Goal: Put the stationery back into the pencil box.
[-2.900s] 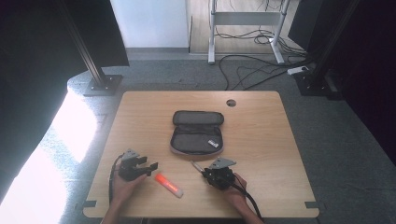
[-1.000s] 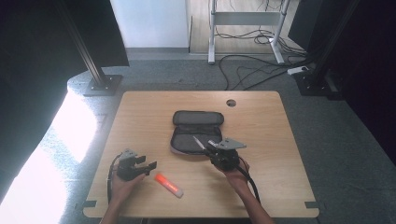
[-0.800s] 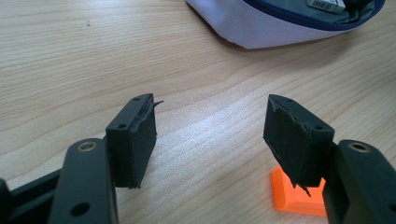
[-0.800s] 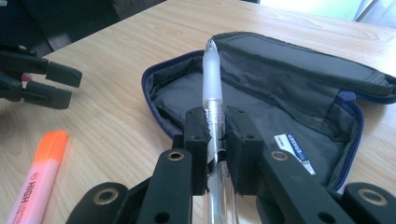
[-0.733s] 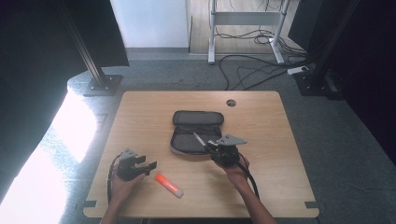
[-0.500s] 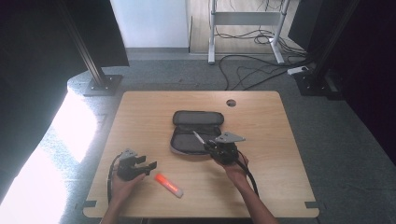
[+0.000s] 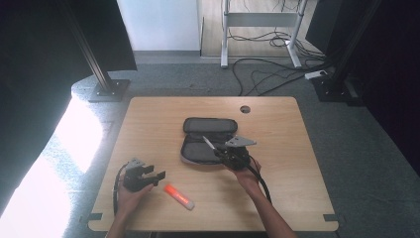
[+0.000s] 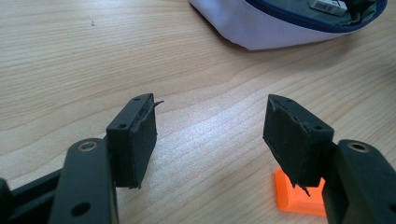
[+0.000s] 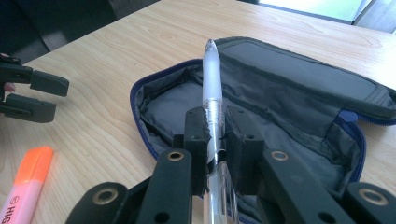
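Right hand-held gripper clamped on a clear-barrelled pen, held just above the open pencil case lying mid-surface, tip aimed toward the far flap. Grip sits low on the barrel, near the metal band, with most of the frosted upper length jutting free beyond the pads.

Likely very light and stiff, being a thin plastic tube, so no sag and little squeeze needed. Smooth and round, hence prone to rolling or sliding lengthwise between flat pads; a hold near the middle would balance better than one at an end. Probably tough enough for a short drop into the case, though hard clamping might crack a clear barrel.

Pencil case looks soft fabric, floppy at the rim, liable to shift if nudged; zipper edge could catch the pen tip.

Left hand-held gripper with jaws apart, nothing between them, low over the near-left of the surface. Just to its right, an orange highlighter, lying flat on the wood: light, chunkier, rigid, best pinched across its mid-body.
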Motion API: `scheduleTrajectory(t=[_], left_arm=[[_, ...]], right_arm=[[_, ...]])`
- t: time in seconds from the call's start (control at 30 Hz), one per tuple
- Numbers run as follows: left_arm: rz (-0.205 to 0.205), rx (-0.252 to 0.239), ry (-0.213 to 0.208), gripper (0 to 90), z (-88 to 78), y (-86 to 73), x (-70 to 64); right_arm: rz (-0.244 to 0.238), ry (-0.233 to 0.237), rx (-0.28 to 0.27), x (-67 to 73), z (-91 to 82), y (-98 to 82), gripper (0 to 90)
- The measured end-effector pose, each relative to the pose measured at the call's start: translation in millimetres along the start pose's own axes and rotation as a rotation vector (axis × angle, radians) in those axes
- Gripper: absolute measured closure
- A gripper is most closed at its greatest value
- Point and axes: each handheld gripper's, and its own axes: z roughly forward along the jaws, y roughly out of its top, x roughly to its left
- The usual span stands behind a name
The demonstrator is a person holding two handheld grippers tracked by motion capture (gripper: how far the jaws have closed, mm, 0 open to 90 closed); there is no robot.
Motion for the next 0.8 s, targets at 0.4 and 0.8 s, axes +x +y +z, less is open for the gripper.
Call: scheduleTrajectory(t=[0.4, 0.8], left_arm=[[-0.006, -0.005, -0.001, 35.3, -1.2, 0.0, 1.4], [-0.001, 0.002, 0.0, 35.3, 0.0, -0.2, 1.0]], right_arm=[[0.007, -0.002, 0.015, -5.2, 11.4, 0.1, 78.0], [0.023, -0.011, 0.026, -10.3, 23.7, -0.7, 78.0]])
